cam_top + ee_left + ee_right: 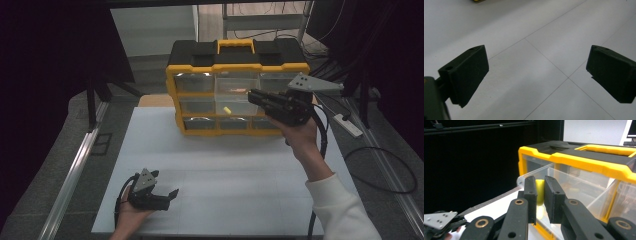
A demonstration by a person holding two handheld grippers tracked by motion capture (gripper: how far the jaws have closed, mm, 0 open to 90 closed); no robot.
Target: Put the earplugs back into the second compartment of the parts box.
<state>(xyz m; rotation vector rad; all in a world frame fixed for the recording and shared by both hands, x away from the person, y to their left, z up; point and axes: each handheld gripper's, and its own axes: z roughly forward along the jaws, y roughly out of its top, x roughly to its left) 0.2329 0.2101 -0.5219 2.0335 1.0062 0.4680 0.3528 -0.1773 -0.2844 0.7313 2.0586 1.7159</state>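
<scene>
The right gripper [540, 195] has its jaws clamped on a small yellow piece [539, 192], held up at the front of the yellow-and-black organizer case [235, 65] at twelve o'clock on the tabletop [240, 165]. At seven o'clock the left gripper [165, 196] rests low over the tabletop, jaws wide apart with nothing between them.

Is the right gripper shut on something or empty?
Shut on a small yellow piece: the right gripper has its fingers pressed against both its sides, in front of the organizer's clear drawer.
</scene>
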